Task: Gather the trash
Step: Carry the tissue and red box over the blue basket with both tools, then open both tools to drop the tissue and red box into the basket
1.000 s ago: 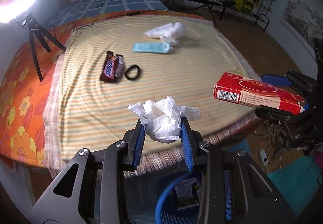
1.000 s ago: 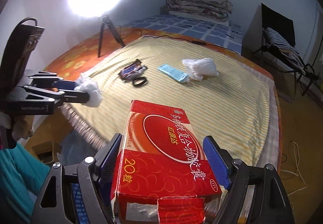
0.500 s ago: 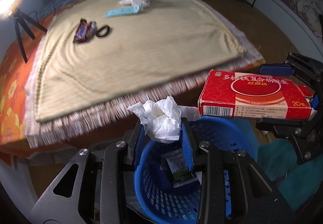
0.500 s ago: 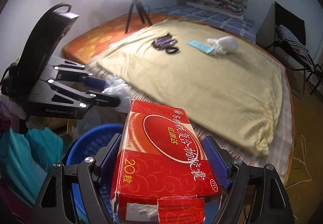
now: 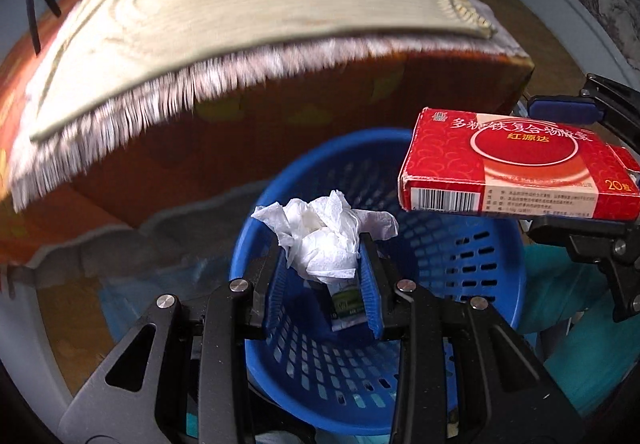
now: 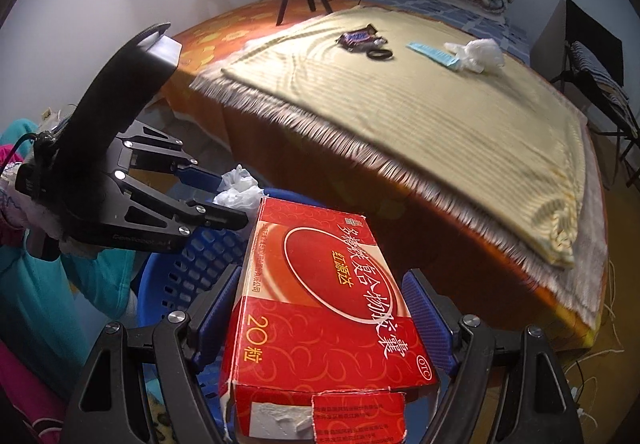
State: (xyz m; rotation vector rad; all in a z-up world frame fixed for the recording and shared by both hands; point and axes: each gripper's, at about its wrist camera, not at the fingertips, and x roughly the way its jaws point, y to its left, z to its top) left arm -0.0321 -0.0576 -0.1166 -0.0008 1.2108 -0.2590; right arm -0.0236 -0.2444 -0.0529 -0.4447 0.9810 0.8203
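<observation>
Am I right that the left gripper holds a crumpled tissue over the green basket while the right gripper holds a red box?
Not quite: the basket is blue, not green, as the left wrist view shows. The rest stands: the left gripper holds the crumpled tissue over it, and the right gripper holds the red box.

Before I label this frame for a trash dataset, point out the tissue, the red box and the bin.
tissue [image 5: 324, 236], left wrist view, crumpled middle.
red box [image 6: 320, 308], right wrist view, top face.
bin [image 5: 472, 264], left wrist view, inner wall.
</observation>
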